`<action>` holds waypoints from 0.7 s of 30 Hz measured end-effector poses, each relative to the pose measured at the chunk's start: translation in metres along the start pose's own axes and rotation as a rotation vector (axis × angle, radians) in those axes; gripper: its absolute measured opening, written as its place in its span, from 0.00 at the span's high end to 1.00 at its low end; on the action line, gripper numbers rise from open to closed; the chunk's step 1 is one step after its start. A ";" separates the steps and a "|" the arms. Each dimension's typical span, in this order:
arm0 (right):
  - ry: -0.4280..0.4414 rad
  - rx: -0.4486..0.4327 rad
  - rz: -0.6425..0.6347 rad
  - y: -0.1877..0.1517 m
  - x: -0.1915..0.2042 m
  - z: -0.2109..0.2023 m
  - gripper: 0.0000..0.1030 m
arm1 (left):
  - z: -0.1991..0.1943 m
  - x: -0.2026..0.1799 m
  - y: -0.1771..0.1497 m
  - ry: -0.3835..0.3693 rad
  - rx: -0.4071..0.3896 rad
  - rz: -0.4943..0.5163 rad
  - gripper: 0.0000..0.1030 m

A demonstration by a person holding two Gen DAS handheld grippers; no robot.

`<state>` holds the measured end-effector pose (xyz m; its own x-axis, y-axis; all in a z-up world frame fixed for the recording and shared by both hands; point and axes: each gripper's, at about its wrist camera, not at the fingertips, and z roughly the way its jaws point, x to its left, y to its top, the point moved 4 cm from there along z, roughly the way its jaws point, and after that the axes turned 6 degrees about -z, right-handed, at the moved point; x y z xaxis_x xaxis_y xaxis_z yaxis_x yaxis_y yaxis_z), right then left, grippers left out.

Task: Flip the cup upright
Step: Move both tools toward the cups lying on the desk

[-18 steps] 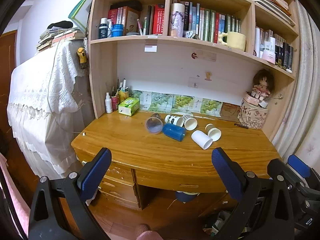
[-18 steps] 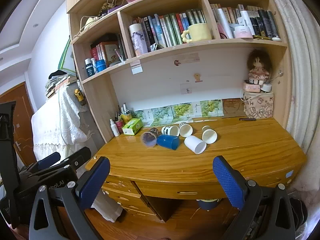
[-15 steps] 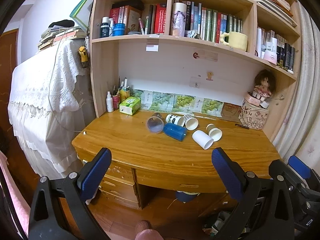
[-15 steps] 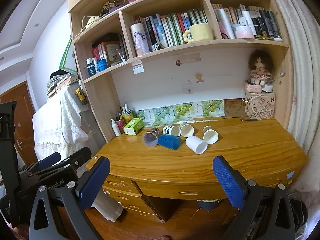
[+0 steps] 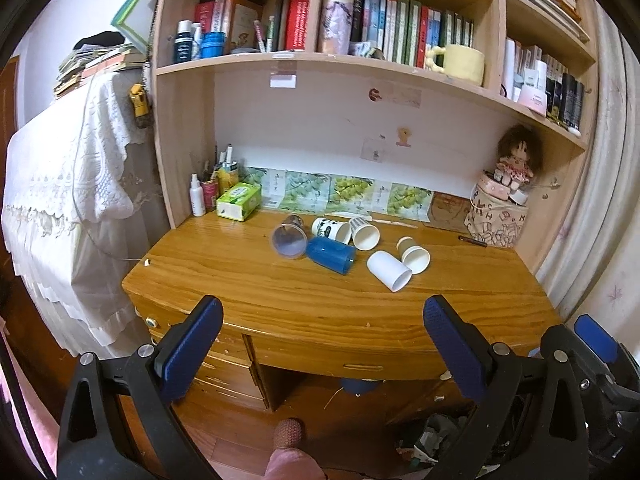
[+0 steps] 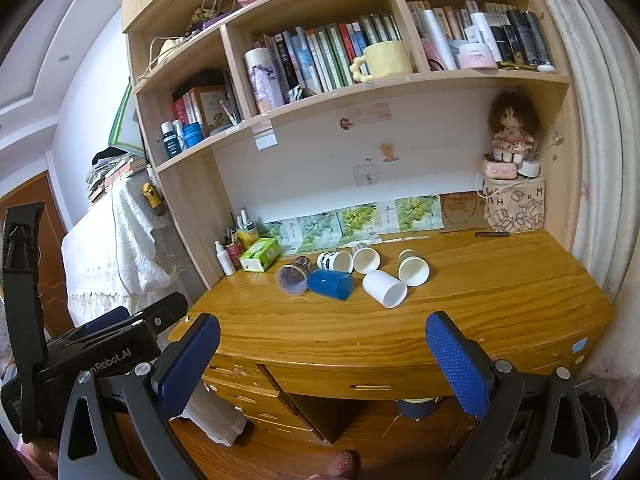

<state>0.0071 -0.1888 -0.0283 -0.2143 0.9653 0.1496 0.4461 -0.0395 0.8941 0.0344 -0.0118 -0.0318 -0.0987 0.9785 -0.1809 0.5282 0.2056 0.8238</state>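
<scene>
Out past both my claws, well up the tabletop (image 5: 256, 292), lies a cluster of six tipped cups — none stands upright yet. My left claw (image 5: 322, 344) and my right claw (image 6: 323, 354) both hang short of the front edge with fingers spread wide and nothing between them.

The white cup (image 6: 384, 289) lies nearest, on its side, long axis slanting from back-left to front-right, its mouth toward the right front. In the right view it sits a little right of the gap between my fingers; in the left view it lies further right, close to the line of my right finger. So I judge the right claw the better placed for it, and a grip across its body looks easier than one on the rim. The blue cup (image 5: 331, 255) lies just left of it, touching a clear cup (image 5: 289, 237).

I cannot tell whether the paper cups (image 5: 414, 255) behind touch one another, and the clear cup's far end is hard to make out. My left claw's body shows at the right view's lower left; the drawers below are partly cut off.
</scene>
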 end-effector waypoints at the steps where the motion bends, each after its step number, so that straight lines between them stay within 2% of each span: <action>1: -0.003 0.001 0.004 0.000 -0.001 0.001 0.00 | 0.003 -0.002 0.001 -0.001 0.003 0.005 0.02; 12: -0.042 0.037 0.045 0.008 -0.027 0.030 0.00 | 0.051 -0.020 0.016 -0.014 0.056 0.027 0.02; 21: -0.056 0.114 0.058 0.025 -0.050 0.086 0.00 | 0.109 -0.037 0.039 -0.058 0.114 0.050 0.02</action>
<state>0.1041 -0.2159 -0.0502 -0.1378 0.9753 0.1727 0.5526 -0.0690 0.8306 0.1509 -0.0420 -0.0515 -0.0227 0.9844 -0.1742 0.6239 0.1501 0.7669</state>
